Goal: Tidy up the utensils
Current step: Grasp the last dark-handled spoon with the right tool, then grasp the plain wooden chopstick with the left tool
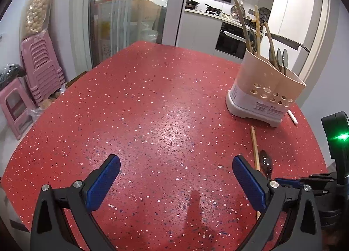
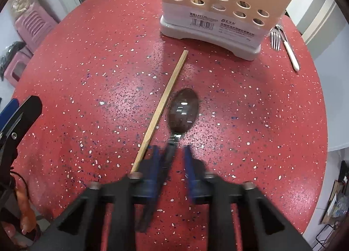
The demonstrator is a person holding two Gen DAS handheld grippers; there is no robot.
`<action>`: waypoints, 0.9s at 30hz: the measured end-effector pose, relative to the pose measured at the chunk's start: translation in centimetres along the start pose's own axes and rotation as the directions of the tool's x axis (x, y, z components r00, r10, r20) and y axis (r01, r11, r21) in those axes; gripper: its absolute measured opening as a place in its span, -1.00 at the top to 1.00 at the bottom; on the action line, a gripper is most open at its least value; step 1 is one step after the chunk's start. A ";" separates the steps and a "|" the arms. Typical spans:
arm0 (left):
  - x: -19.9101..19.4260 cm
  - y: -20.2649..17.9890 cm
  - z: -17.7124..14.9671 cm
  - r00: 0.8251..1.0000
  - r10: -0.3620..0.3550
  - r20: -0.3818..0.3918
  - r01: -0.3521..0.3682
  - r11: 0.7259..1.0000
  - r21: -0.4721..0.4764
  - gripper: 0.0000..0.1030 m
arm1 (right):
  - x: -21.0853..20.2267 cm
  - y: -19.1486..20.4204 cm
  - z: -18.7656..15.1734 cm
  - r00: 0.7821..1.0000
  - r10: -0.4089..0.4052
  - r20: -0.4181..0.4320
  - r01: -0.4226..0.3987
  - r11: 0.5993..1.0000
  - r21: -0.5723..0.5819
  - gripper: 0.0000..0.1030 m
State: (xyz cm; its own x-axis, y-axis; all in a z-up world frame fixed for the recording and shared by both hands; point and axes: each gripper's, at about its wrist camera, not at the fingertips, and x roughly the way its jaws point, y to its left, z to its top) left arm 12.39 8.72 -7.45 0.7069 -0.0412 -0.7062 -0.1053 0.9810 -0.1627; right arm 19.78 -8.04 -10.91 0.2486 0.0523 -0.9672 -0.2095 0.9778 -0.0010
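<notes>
Barcode label with small print on holder, unreadable. One spoon, one chopstick on red table; fork seen from right wrist only. Right gripper closing around spoon handle, contact blurred. Left gripper released, empty.

Two downward wrist views, shared red table and utensil holder

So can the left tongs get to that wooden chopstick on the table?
Probably yes. The left tongs are open over bare table, and the chopstick lies just beside their right finger. But the right tongs sit right next to it around the spoon handle, so it could get crowded.
</notes>
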 end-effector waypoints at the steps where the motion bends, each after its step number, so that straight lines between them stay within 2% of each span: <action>1: 0.1 -0.1 0.1 1.000 -0.004 -0.006 0.004 1.000 0.002 -1.00 | 0.0 -0.1 0.0 1.000 0.010 0.000 -0.010 1.000 0.001 0.75; 8: 1.5 -2.4 0.3 0.994 -0.055 -0.095 0.062 0.995 0.072 -1.00 | -0.6 -3.3 -1.6 0.992 0.110 0.055 -0.112 0.993 0.034 0.76; 13: 2.9 -5.6 0.0 0.987 -0.043 -0.155 0.067 0.986 0.154 -1.00 | -1.2 -6.6 -2.6 0.984 0.152 0.098 -0.160 0.984 0.081 0.76; 18: 4.3 -8.8 -0.1 0.973 -0.047 -0.228 0.101 0.968 0.230 -1.00 | -2.5 -8.8 -2.8 0.974 0.161 0.160 -0.178 0.979 0.099 0.76; 21: 5.2 -10.6 0.1 0.967 -0.017 -0.256 0.091 0.955 0.282 -1.00 | -2.9 -9.8 -2.7 0.966 0.178 0.185 -0.203 0.972 0.123 0.76; 27: 7.2 -12.4 0.8 0.941 -0.007 -0.338 0.109 0.952 0.285 -0.89 | -3.4 -12.2 -2.7 0.951 0.209 0.228 -0.247 0.957 0.150 0.76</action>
State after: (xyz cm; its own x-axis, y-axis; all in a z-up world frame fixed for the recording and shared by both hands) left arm 19.34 -3.63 -9.98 0.4297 -0.1093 -0.8963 0.1766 0.9836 -0.0353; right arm 18.95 -20.65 -8.28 0.4077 0.3004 -0.8623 -0.1197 0.9538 0.2757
